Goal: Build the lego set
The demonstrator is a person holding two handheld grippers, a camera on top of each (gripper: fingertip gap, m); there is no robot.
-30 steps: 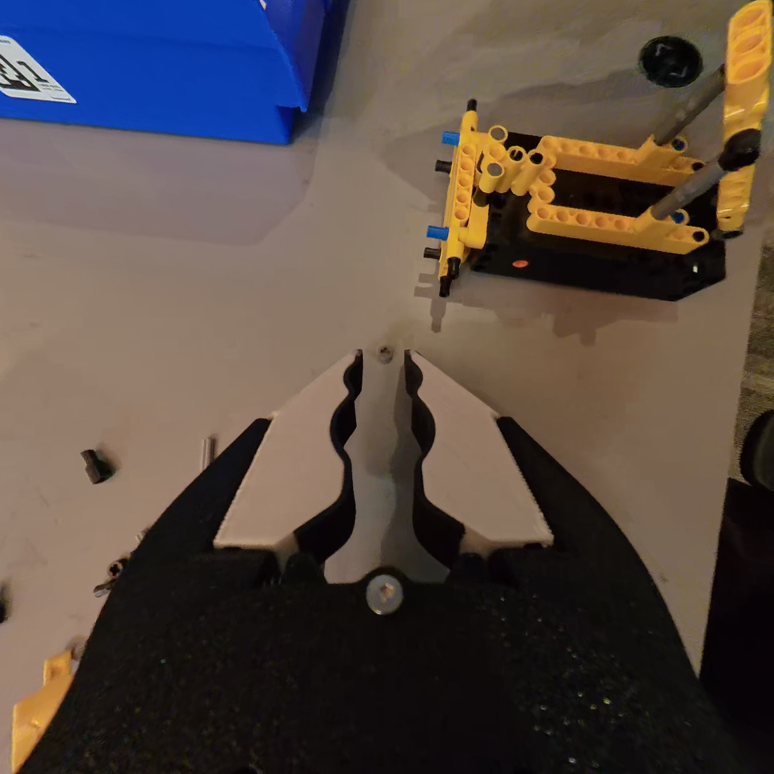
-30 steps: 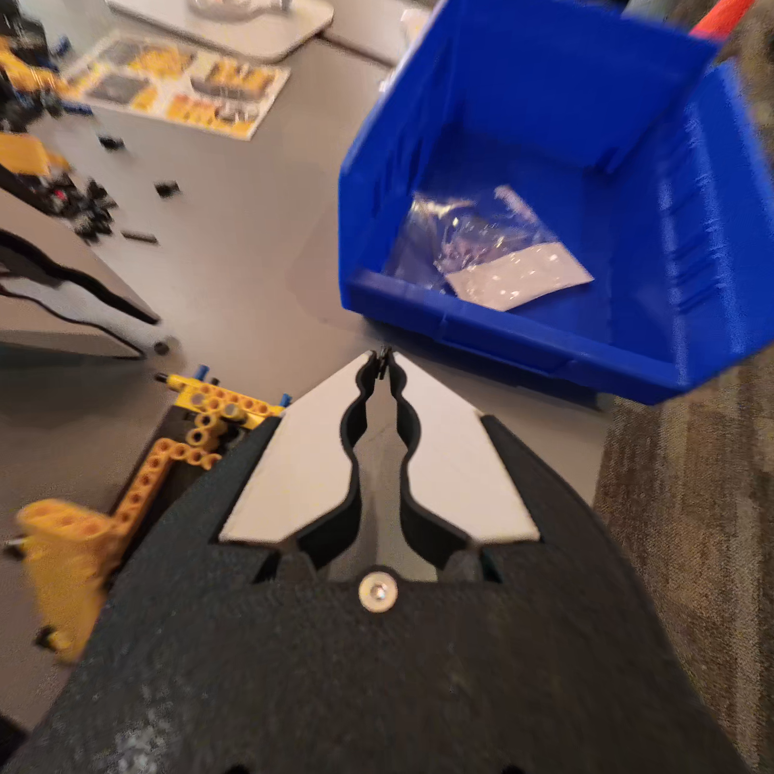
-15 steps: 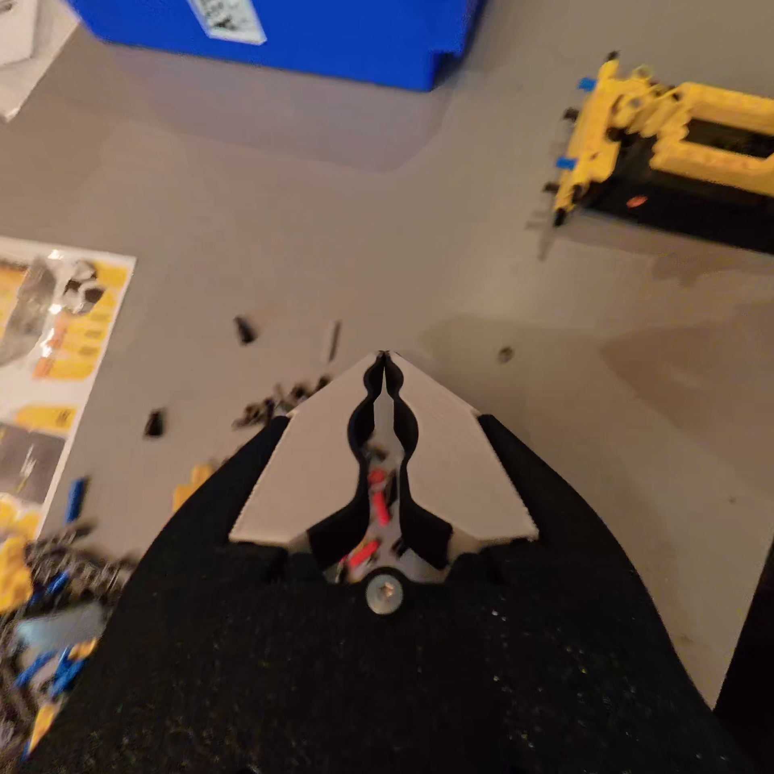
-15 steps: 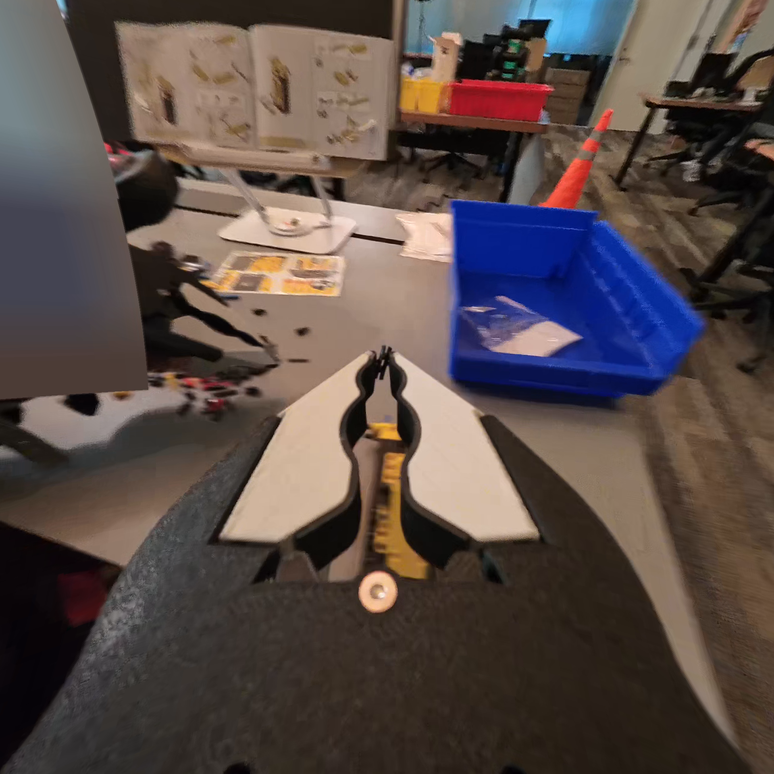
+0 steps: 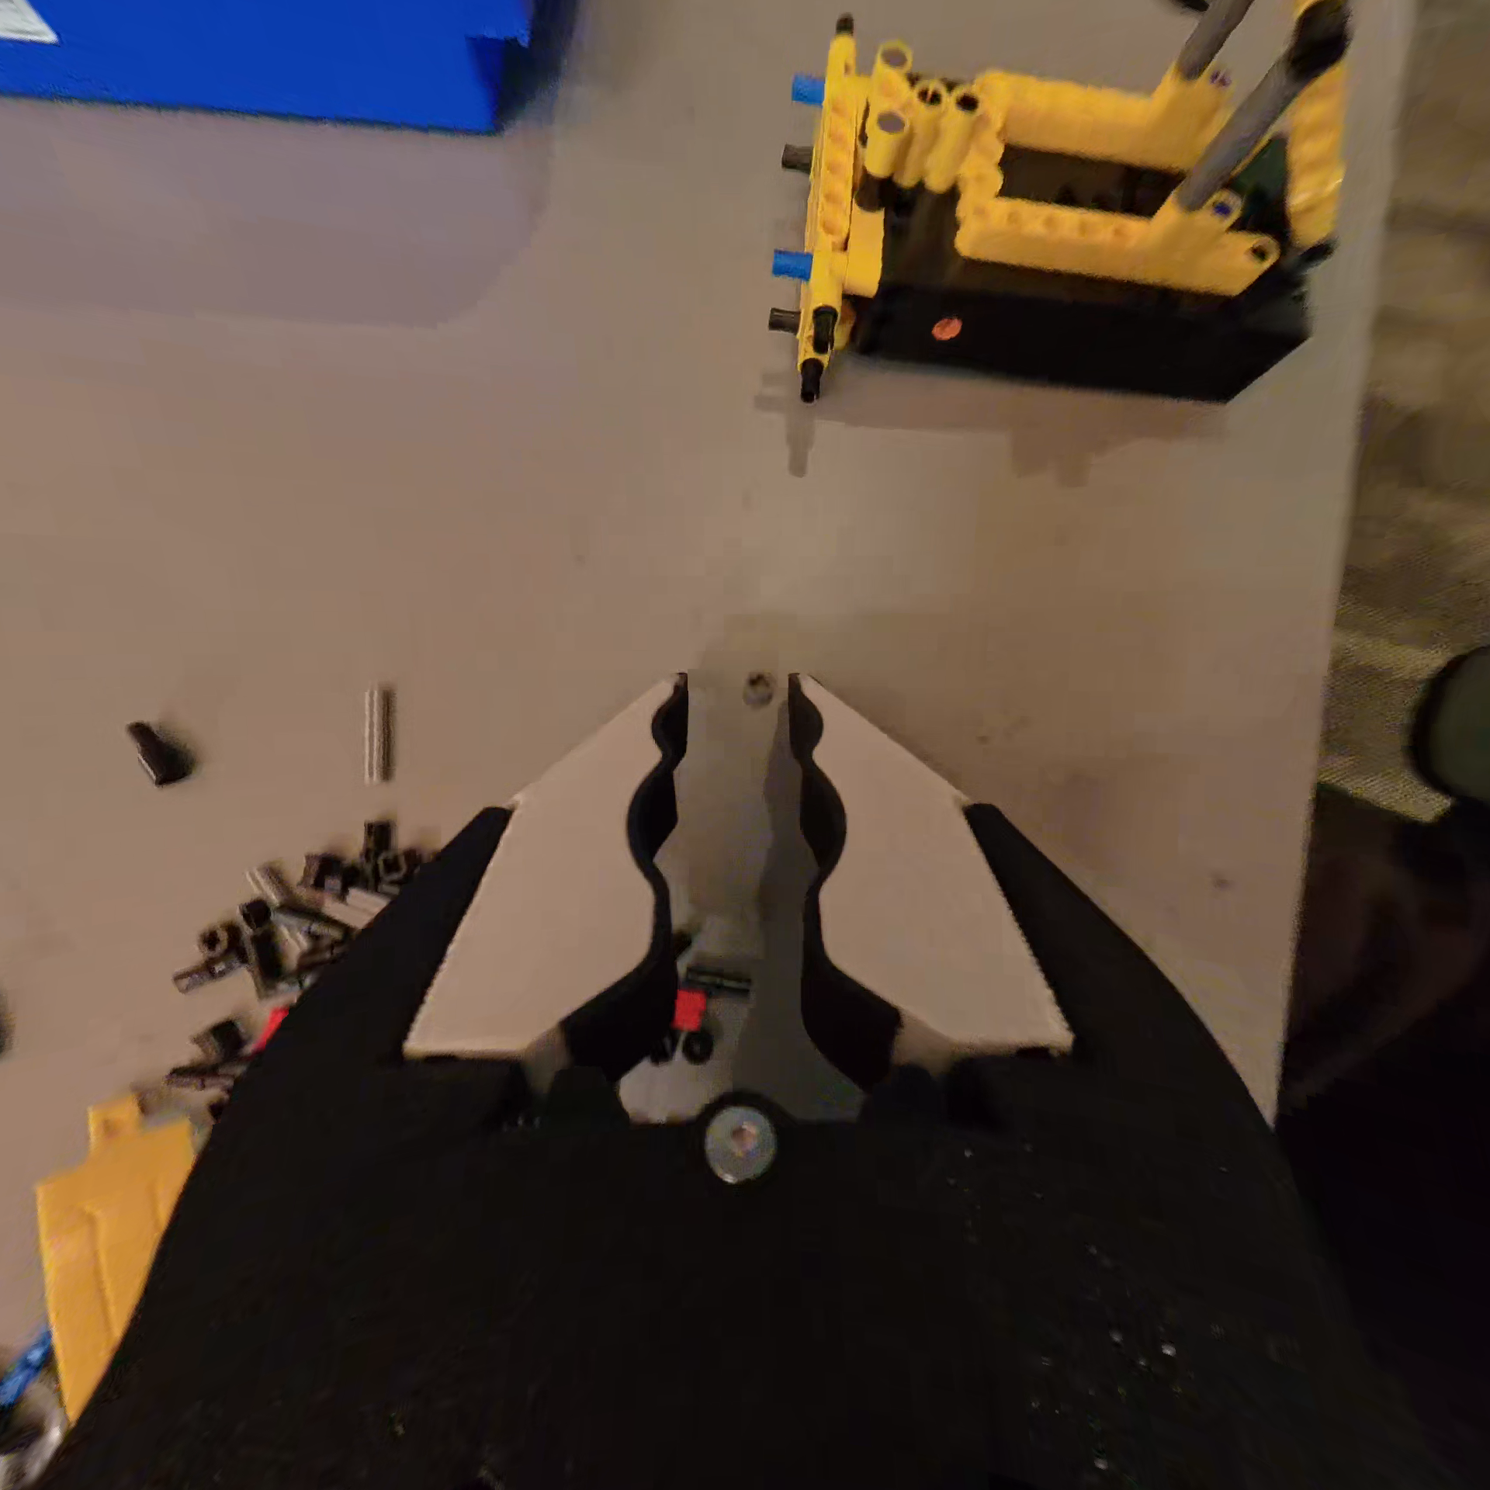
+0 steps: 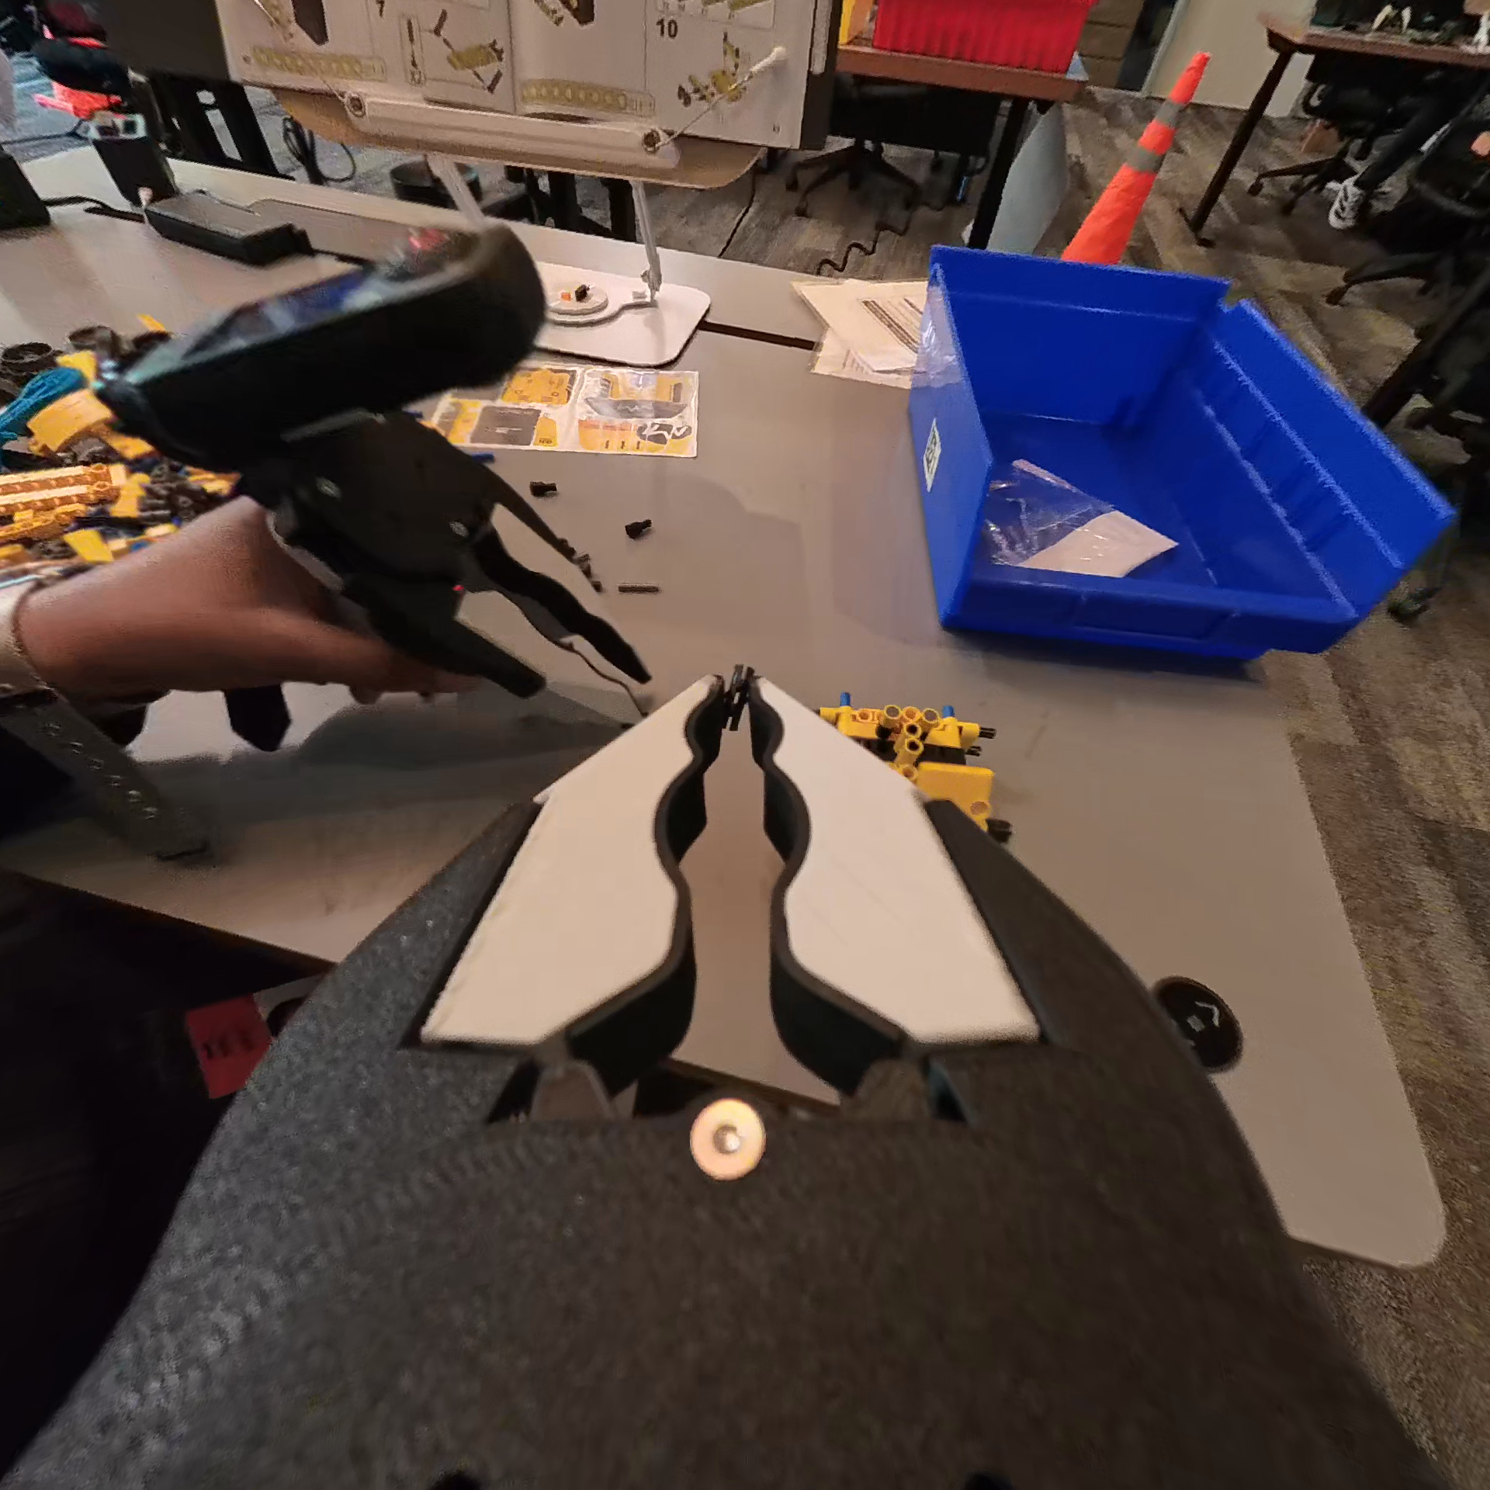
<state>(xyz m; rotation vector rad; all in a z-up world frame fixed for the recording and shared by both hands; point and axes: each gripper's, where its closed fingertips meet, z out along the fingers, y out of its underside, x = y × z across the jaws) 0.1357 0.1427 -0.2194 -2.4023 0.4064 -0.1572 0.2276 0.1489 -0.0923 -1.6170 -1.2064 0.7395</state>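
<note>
My left gripper [image 5: 738, 681] is open and empty, low over the grey table [image 5: 484, 484]. A small round grey piece [image 5: 755, 687] lies on the table between its tips. A yellow and black brick assembly [image 5: 1048, 226] with two grey axles stands ahead to the right. My right gripper [image 6: 738, 693] is shut on a small black pin [image 6: 738, 684] and is held above the table's near edge. In the right wrist view a hand holds the left gripper [image 6: 641, 689] just left of my tips, and the assembly [image 6: 919, 750] sits just right of them.
A blue bin [image 6: 1129, 484] holding a plastic bag stands at the far right. Loose black pieces [image 5: 282, 927], a grey axle [image 5: 377, 734] and a yellow panel [image 5: 105, 1209] lie to the left. A booklet on a stand [image 6: 524, 64] and a sticker sheet [image 6: 580, 411] are farther back. The table's right edge [image 5: 1322, 645] is close. One gripper's finger ends stand about 15 cm off the other's.
The left gripper, shut over the loose pieces half a second ago, has moved back right and opened around the grey piece. The right gripper has risen and pulled back, still shut.
</note>
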